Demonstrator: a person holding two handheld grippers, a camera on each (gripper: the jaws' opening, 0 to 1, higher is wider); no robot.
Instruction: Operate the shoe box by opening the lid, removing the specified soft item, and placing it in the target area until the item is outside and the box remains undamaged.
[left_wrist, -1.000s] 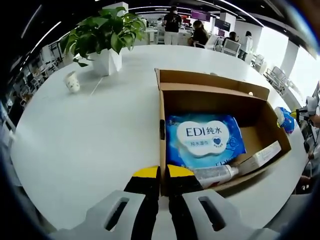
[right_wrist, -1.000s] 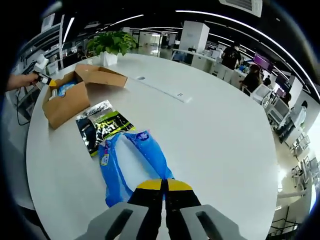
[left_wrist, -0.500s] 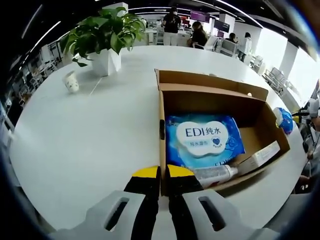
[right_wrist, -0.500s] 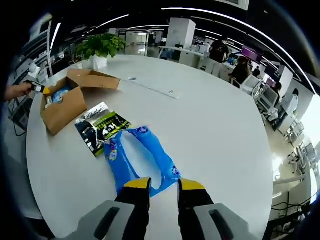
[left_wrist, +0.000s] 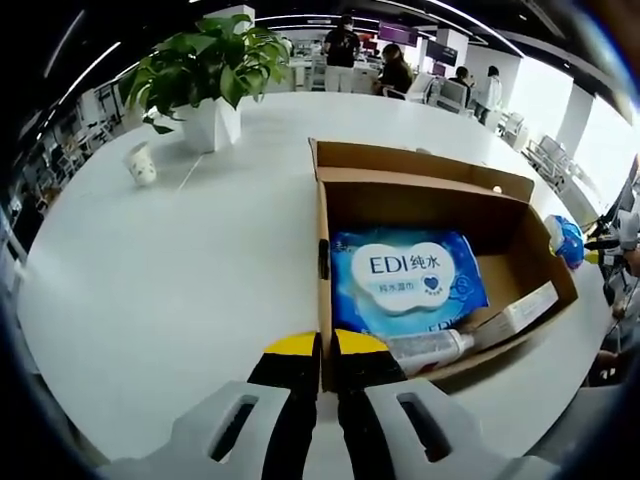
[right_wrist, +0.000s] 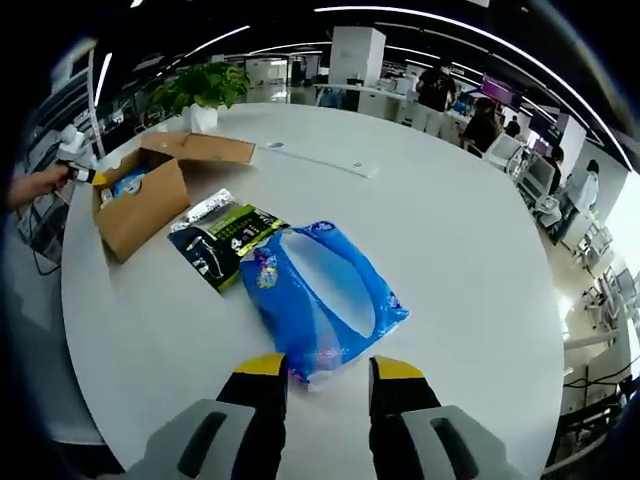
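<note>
The open cardboard shoe box (left_wrist: 520, 225) lies on the white round table with its lid folded back. Inside it are a blue EDI wet-wipes pack (left_wrist: 405, 275), a clear bottle (left_wrist: 430, 348) and a white tube (left_wrist: 520, 315). My left gripper (left_wrist: 318, 345) is shut on the box's near wall. In the right gripper view, a soft blue plastic pack (right_wrist: 325, 300) lies flat on the table just beyond my open right gripper (right_wrist: 326, 367), which holds nothing. The shoe box (right_wrist: 140, 205) sits far left there, with the left gripper (right_wrist: 80, 172) and a hand at its end.
A black and green foil packet (right_wrist: 225, 240) lies between the box and the blue pack. A potted plant (left_wrist: 205, 75) and a paper cup (left_wrist: 143, 162) stand at the far side. Part of the blue pack (left_wrist: 565, 238) peeks past the box. People sit at desks beyond.
My right gripper has opened and let go of the blue pack, which now lies spread on the table; the right gripper view shifted. The left gripper stays shut on the box wall.
</note>
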